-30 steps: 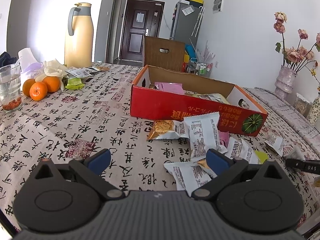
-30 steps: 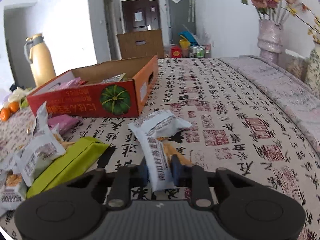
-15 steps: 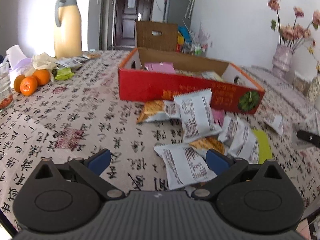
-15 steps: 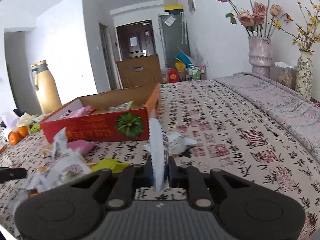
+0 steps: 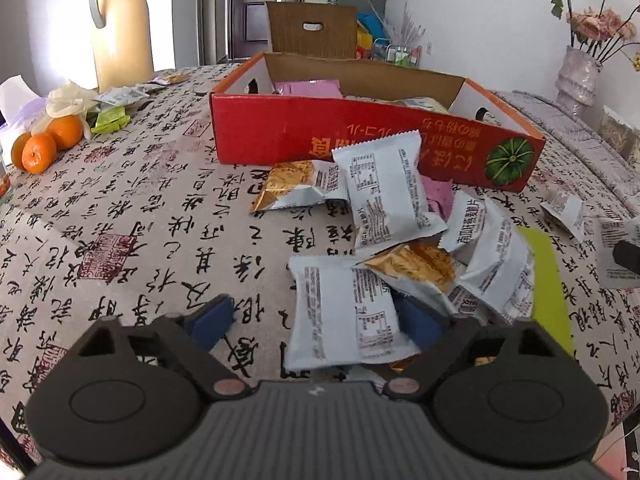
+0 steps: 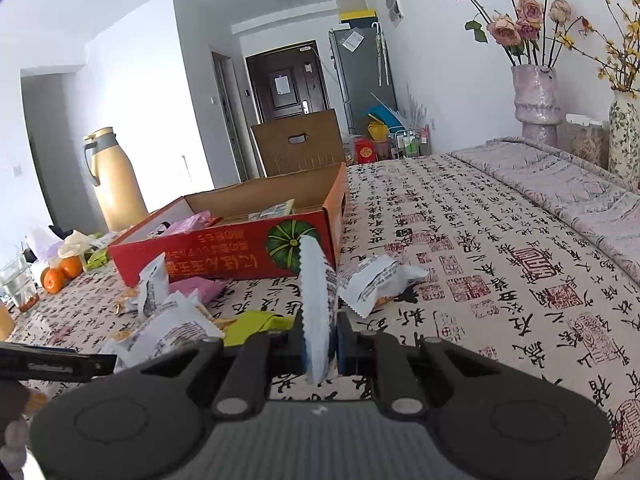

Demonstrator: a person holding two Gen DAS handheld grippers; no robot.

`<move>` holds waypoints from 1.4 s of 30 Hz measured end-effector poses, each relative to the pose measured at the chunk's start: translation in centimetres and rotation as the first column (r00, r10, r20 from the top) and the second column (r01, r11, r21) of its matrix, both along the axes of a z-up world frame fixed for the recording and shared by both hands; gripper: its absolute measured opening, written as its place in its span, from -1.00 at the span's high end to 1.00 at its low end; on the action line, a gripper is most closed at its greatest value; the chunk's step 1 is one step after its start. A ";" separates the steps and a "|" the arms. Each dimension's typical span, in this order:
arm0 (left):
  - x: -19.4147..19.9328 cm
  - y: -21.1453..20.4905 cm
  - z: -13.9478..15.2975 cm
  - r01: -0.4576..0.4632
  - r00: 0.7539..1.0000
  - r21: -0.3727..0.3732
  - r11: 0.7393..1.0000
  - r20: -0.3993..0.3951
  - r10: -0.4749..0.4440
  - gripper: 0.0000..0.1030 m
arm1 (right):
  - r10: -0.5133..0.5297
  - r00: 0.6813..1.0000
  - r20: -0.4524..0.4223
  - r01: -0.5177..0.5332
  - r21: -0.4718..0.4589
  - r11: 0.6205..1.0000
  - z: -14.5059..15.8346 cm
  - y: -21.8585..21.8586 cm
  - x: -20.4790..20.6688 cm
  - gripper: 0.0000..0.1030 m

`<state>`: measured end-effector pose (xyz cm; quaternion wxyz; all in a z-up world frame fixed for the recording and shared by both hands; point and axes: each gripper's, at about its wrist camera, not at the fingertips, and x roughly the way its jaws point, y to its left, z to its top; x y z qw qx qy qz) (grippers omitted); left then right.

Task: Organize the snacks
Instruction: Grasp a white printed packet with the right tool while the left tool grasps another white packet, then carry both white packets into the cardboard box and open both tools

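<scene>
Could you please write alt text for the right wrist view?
The right gripper pinches a white snack packet upright above a patterned tablecloth. Beyond it sits an open red box with more packets scattered in front.

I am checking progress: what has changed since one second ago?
The right gripper lifted its white packet off the table. The left gripper came down over a packet, its jaws just closing, not yet gripping. The box and pile stayed.

We are in a home: a cloth-covered surface [image 6: 480,240] with oranges [image 5: 44,146], a thermos [image 6: 116,180], flower vases [image 6: 536,100], a fridge [image 6: 360,76] and a front door [image 6: 286,80] down the hall.
</scene>
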<state>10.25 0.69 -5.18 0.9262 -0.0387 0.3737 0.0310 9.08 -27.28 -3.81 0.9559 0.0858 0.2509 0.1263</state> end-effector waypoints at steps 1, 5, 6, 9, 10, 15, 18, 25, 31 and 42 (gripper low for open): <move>0.0 0.0 0.0 -0.001 1.000 -0.001 1.000 0.001 0.001 -0.70 | 0.001 1.000 -0.001 -0.001 0.001 1.000 0.0 0.0 0.0 0.75; -0.2 0.1 0.1 -0.006 1.000 0.006 1.000 0.014 0.006 -0.40 | 0.004 1.000 -0.004 -0.004 0.007 1.000 -0.2 -0.1 0.0 0.75; -0.2 0.1 0.2 -0.006 1.000 0.010 1.000 0.017 0.006 -0.26 | 0.006 1.000 -0.005 -0.006 0.007 1.000 -0.2 -0.1 0.0 0.75; -0.4 0.1 0.2 -0.001 0.999 0.014 1.000 0.033 0.000 0.02 | 0.010 1.000 -0.006 -0.010 0.009 1.000 -0.3 0.0 -0.1 0.75; -0.4 0.2 0.2 -0.001 0.999 0.015 1.000 0.038 0.000 0.05 | 0.010 1.000 -0.006 -0.010 0.010 1.000 -0.3 0.1 -0.1 0.75; -0.9 0.8 0.2 0.003 0.999 -0.003 1.000 0.053 -0.002 0.15 | 0.004 1.000 -0.001 -0.004 0.013 1.000 -0.1 0.0 -0.1 0.75; -1.1 1.1 0.4 0.003 0.998 -0.011 1.000 0.060 -0.002 0.16 | 0.000 1.000 0.003 0.000 0.014 1.000 -0.1 -0.1 -0.2 0.75; -1.3 1.3 1.6 0.007 0.995 -0.001 1.000 0.103 -0.007 0.16 | 0.008 1.000 0.017 -0.008 0.014 1.000 0.6 0.4 0.1 0.75; -0.8 1.4 3.1 0.014 0.988 0.014 1.000 0.156 -0.016 0.16 | 0.024 0.999 0.034 -0.025 0.020 0.999 1.1 1.2 0.9 0.75; 1.8 1.4 7.3 0.028 0.961 0.051 0.998 0.274 -0.041 0.16 | 0.037 0.992 0.117 -0.040 0.025 0.999 3.7 2.3 3.9 0.75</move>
